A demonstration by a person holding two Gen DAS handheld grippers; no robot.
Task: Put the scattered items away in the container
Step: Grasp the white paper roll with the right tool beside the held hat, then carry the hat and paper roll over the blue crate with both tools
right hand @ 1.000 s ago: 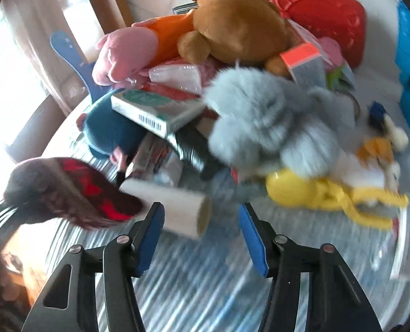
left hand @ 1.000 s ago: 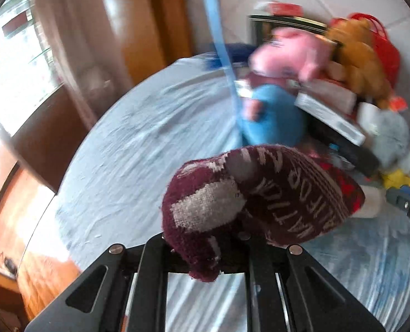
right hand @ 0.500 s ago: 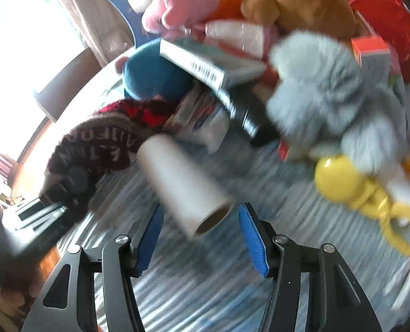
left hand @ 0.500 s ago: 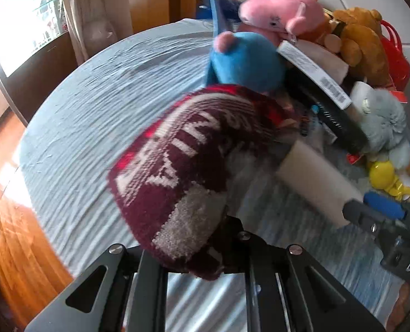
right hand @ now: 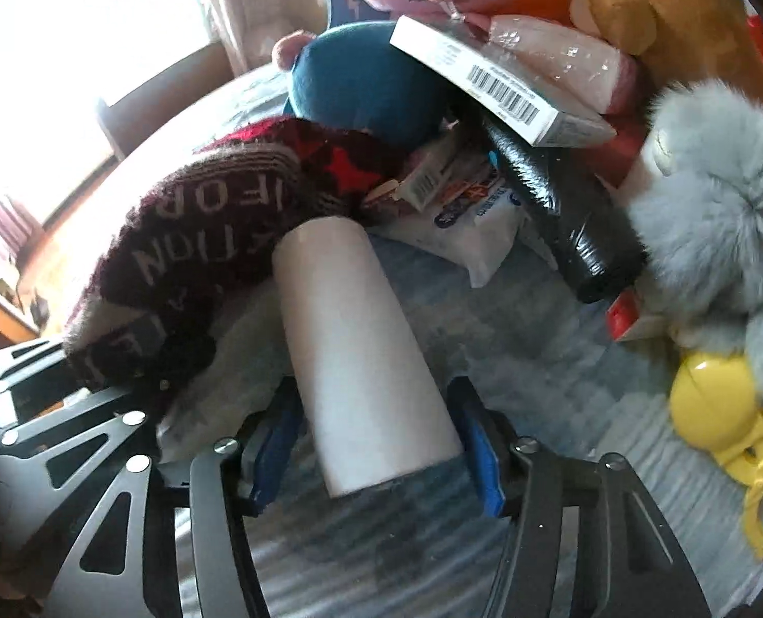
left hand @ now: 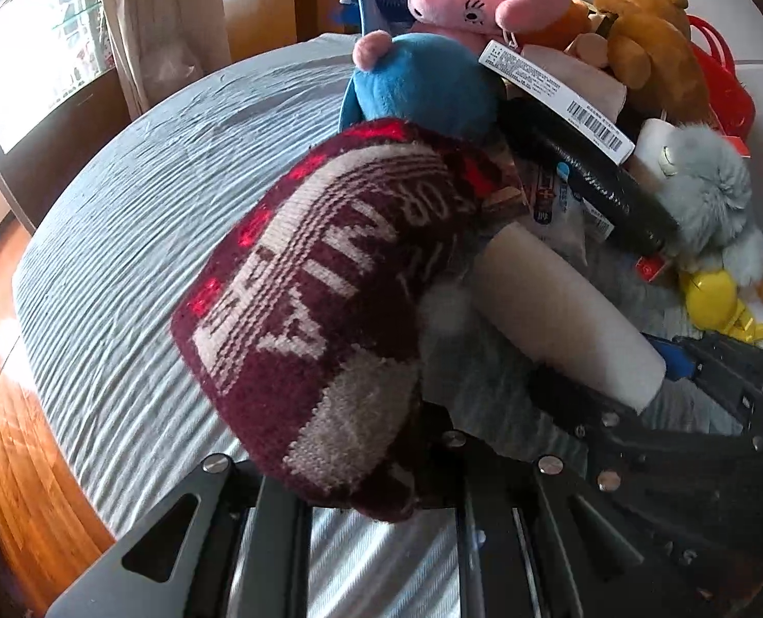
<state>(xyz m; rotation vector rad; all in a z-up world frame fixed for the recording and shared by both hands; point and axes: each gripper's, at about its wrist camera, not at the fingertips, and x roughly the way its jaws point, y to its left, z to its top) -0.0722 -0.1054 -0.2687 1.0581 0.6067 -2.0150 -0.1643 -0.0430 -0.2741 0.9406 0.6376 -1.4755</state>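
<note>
With my left gripper pinching the knit hat, my right gripper is opening astride the white roll, which it must clamp next.

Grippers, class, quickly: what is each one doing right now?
Left gripper: shut on the knitted hat.
Right gripper: jaws opening, paper roll between them, not gripped.

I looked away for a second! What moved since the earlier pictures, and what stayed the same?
The right gripper came down around the white roll; its jaws are opening and not yet pressing it. The left gripper carried the maroon knit hat down beside the roll, still clamped. The toy pile, with the blue plush, stayed put.
</note>
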